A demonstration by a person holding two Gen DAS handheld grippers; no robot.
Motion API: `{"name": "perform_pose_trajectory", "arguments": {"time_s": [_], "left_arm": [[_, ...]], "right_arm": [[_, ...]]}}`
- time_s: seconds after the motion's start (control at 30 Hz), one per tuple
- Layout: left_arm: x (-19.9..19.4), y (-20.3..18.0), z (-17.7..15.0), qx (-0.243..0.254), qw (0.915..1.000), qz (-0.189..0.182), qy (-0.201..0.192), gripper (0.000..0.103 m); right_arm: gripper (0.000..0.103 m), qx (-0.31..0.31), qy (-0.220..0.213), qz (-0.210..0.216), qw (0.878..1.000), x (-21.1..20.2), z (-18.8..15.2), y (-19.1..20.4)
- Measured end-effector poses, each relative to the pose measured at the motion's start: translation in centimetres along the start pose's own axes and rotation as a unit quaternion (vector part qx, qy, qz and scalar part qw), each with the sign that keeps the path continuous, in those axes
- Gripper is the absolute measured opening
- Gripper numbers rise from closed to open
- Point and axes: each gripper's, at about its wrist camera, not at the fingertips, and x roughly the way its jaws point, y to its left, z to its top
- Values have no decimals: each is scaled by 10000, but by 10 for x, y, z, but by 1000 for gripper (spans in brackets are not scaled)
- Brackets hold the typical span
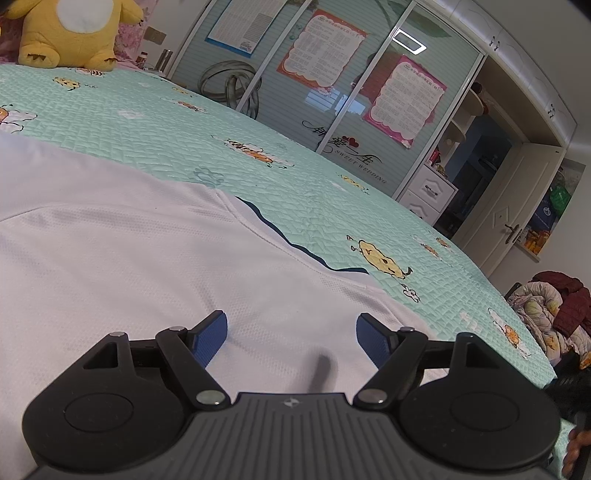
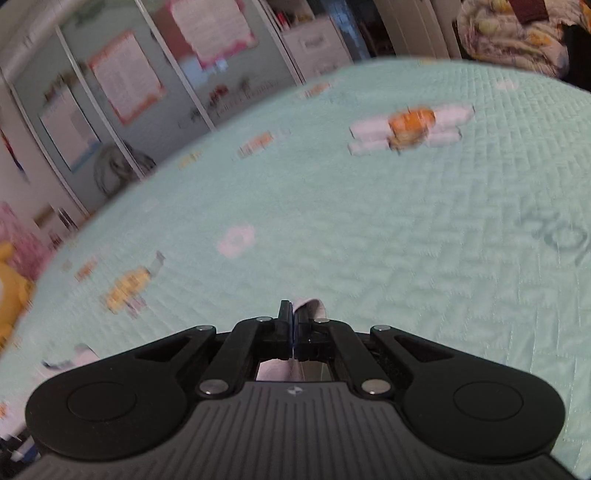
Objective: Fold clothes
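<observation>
A mint-green quilted bedspread (image 1: 155,122) printed with yellow cartoon bees and white flowers covers the bed, and a yellow plush toy with a white belly (image 1: 70,33) sits at its far edge. Behind the bed stands a wardrobe with pale striped sliding doors (image 1: 280,96) bearing an orange-bordered poster (image 1: 321,51) and a pink-bordered poster (image 1: 404,99). Beside it are white drawers (image 1: 428,195) and a white door with a dark lever handle (image 1: 513,206), with a heap of floral bedding and a dark red garment (image 1: 554,310) near the bed's corner.
</observation>
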Motion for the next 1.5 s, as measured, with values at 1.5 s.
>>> {"name": "perform_pose_trajectory", "arguments": {"time_s": [1.5], "left_arm": [[1,-3,-2,28,10000,-1,13,84]], "right_arm": [[19,438,-44,745,9962,-50,-83,54]]}}
